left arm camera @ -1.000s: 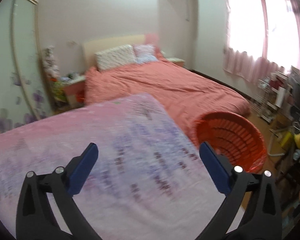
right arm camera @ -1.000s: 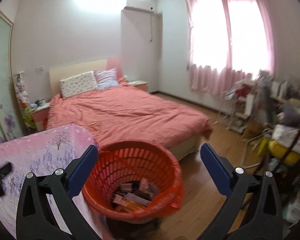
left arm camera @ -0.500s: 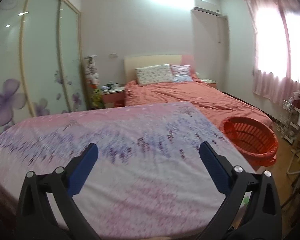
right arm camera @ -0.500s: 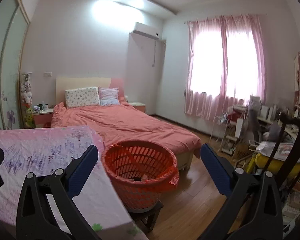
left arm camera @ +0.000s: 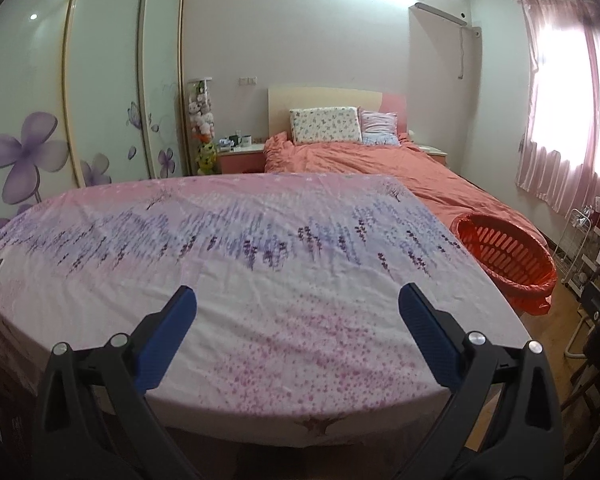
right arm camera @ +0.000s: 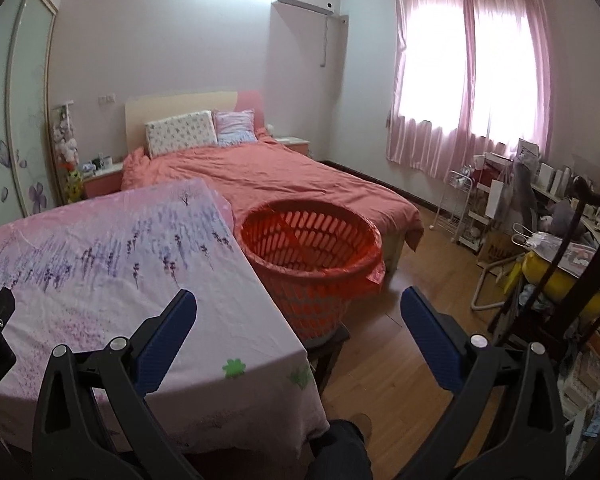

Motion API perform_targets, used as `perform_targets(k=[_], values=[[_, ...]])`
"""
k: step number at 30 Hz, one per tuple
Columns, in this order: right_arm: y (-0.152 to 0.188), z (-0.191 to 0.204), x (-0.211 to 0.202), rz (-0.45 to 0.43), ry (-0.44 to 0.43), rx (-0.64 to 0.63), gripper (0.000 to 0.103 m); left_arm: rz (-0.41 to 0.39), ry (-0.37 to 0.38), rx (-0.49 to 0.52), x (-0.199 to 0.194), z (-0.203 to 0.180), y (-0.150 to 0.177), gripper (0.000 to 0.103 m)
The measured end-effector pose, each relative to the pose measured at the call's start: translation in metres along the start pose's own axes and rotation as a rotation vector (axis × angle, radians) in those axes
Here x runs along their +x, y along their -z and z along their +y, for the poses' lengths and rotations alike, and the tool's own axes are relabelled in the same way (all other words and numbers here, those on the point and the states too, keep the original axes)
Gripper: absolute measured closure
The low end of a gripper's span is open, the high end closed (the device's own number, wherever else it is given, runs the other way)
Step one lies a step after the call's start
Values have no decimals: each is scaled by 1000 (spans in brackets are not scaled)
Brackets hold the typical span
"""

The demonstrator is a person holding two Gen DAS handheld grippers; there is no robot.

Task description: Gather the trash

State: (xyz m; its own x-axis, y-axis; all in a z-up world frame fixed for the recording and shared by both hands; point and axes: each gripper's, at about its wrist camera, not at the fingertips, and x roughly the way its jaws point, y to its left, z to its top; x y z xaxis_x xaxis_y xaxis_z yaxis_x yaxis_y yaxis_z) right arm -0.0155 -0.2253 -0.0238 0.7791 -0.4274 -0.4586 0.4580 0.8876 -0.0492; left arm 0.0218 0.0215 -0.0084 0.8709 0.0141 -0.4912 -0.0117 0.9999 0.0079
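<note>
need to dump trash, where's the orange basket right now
The basket sits right of the table, by the bed's foot; centre in the right wrist view, right edge in the left.

The left gripper fills the lower part of its own view, its two blue-padded fingers spread wide apart with nothing between them. The right gripper sits the same way at the bottom of its view, fingers parted wide and empty. At the left edge of the right wrist view, a black part of the left gripper shows. The person's leg appears at bottom centre there.
</note>
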Motion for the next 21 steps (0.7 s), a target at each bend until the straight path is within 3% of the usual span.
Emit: perform_targets(k=[9, 21], values=[[9, 9, -7, 12, 31, -8, 2, 12, -21, -4, -2, -1, 1, 4], [10, 8, -8, 36, -45, 13, 2, 10, 1, -12, -5, -4, 0, 4]])
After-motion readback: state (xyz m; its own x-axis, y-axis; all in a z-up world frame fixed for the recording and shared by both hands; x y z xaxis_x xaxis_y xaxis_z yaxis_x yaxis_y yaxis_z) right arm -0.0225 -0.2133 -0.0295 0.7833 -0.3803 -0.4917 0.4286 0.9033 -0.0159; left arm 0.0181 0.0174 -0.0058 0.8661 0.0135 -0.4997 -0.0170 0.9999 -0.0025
